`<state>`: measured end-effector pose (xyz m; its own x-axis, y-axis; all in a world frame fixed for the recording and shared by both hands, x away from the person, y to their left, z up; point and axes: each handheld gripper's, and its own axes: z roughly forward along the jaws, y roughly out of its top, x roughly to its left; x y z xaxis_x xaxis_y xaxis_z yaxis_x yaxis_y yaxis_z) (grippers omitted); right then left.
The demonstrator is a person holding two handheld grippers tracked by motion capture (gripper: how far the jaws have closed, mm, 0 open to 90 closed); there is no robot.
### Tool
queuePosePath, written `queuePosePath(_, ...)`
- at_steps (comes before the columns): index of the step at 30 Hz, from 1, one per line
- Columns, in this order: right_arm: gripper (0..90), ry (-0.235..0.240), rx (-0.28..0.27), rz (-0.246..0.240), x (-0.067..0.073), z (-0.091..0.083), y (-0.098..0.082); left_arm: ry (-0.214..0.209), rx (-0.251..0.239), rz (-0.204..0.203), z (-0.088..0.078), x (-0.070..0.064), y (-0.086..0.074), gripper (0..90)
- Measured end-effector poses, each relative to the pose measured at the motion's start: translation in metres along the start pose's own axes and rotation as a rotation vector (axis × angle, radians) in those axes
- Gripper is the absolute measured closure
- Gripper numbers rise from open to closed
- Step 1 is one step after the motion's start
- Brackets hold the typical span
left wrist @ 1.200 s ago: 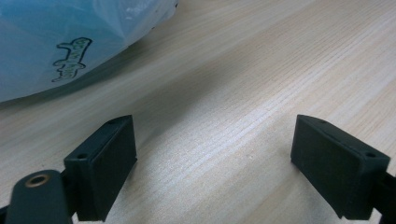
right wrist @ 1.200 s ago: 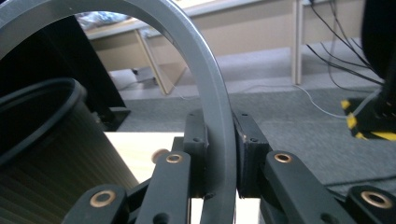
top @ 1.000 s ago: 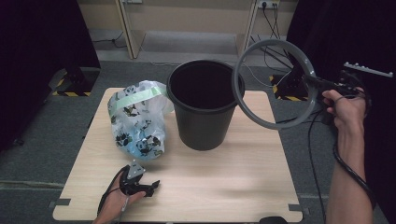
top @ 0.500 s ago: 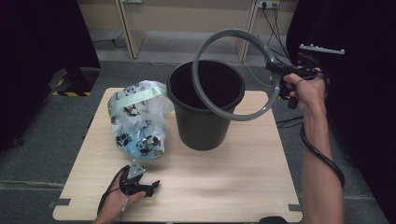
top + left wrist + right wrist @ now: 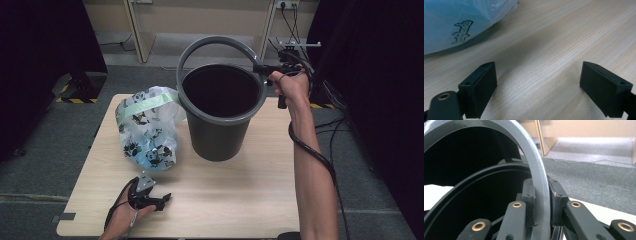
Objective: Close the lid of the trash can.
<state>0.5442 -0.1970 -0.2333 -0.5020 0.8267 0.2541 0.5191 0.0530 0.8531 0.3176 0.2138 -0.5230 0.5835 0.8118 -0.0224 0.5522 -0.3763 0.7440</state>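
Your counter (image 5: 240, 200) carries two containers. One is a dark grey bucket (image 5: 218, 132), standing upright toward the far middle of the counter; its inside is black and I cannot tell whether anything lies in it. The other is a single clear plastic bag (image 5: 146, 131) with a green band near its top and a black butterfly-like print, lying just left of the bucket and touching or nearly touching its wall. The bag is stuffed with pale blue and white material; what it is cannot be made out. In the left gripper view a small dark printed mark shows on the bag's blue side, too distorted to read.

You hold one grey ring (image 5: 200, 47) in your right hand-held gripper (image 5: 261, 67). The ring is tilted, its lower arc resting at or just over the bucket's near rim, its upper arc raised beyond the far rim. In the right gripper view the jaws are clamped on the ring's band, one pad on each face.

Your left hand-held gripper (image 5: 162, 199) rests low at the counter's near-left edge, just below the bag. Its jaws stand wide apart with bare wood between them.

Count: one bucket, one bag, one ring, two hand-held grippers.
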Motion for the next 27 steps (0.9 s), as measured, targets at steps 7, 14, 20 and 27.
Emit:
queuePosePath(7,77.2,-0.047,0.039,0.050,-0.007,0.017,-0.003,0.000,0.000,0.000,0.000,0.000,0.000,13.3)
queuePosePath(14,74.5,-0.083,0.063,0.060,-0.010,0.026,-0.006,0.000,0.000,0.000,0.000,0.000,0.000,13.4)
queuePosePath(20,65.7,-0.136,0.062,0.063,-0.013,0.028,-0.007,-0.001,0.000,0.000,0.000,0.000,0.000,13.3)
queuePosePath(27,68.6,-0.145,0.039,0.003,-0.015,0.024,-0.009,-0.001,0.000,0.000,0.000,0.000,0.000,13.4)
